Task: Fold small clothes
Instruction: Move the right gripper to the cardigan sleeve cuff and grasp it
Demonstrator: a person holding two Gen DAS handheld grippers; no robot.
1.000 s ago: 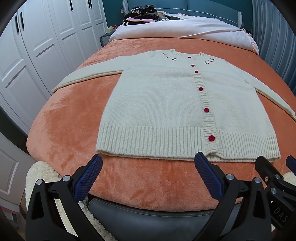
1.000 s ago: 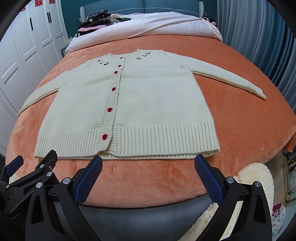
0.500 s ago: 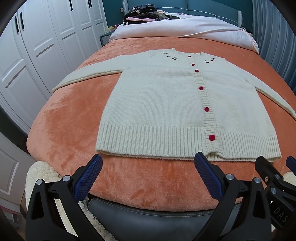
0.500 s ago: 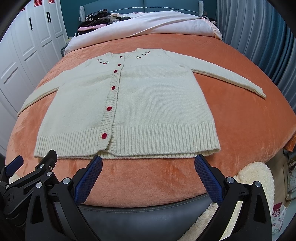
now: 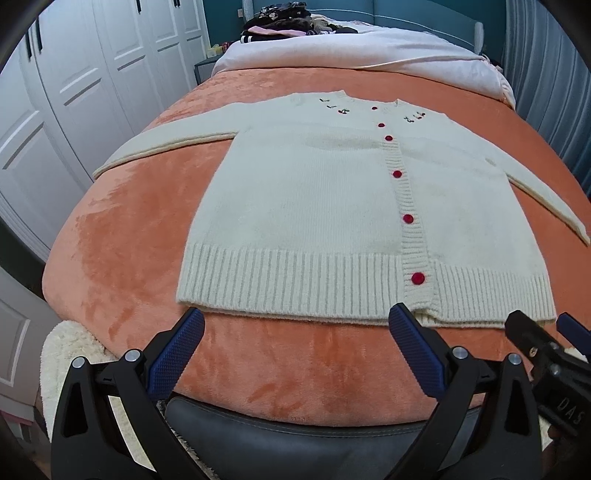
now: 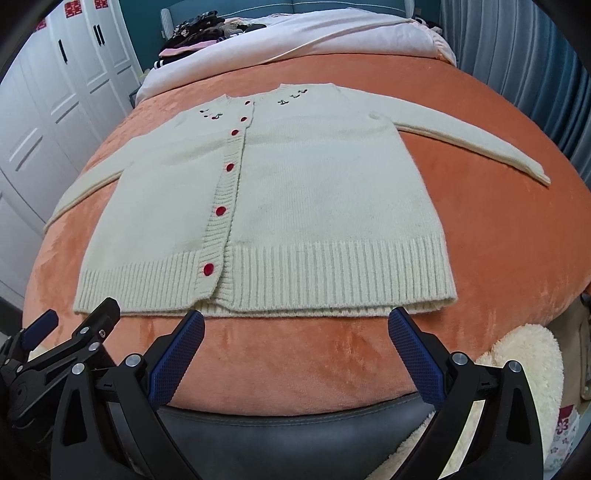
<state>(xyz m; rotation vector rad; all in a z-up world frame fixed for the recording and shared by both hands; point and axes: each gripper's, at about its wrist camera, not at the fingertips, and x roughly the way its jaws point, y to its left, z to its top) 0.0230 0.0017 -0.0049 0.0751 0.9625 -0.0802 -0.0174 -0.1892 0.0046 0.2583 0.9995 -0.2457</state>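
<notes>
A cream knit cardigan with red buttons lies flat and face up on the orange bed cover, both sleeves spread out to the sides. Its ribbed hem faces me. My left gripper hovers open just short of the hem, toward the cardigan's left half. My right gripper is open too, just short of the hem on the right half. Neither gripper touches the fabric. Each gripper shows at the edge of the other's view.
A white duvet and a pile of dark clothes lie at the head of the bed. White wardrobe doors stand on the left, blue curtains on the right. A fluffy cream rug lies on the floor.
Both grippers have crept slightly forward toward the hem; the cardigan has not moved.
</notes>
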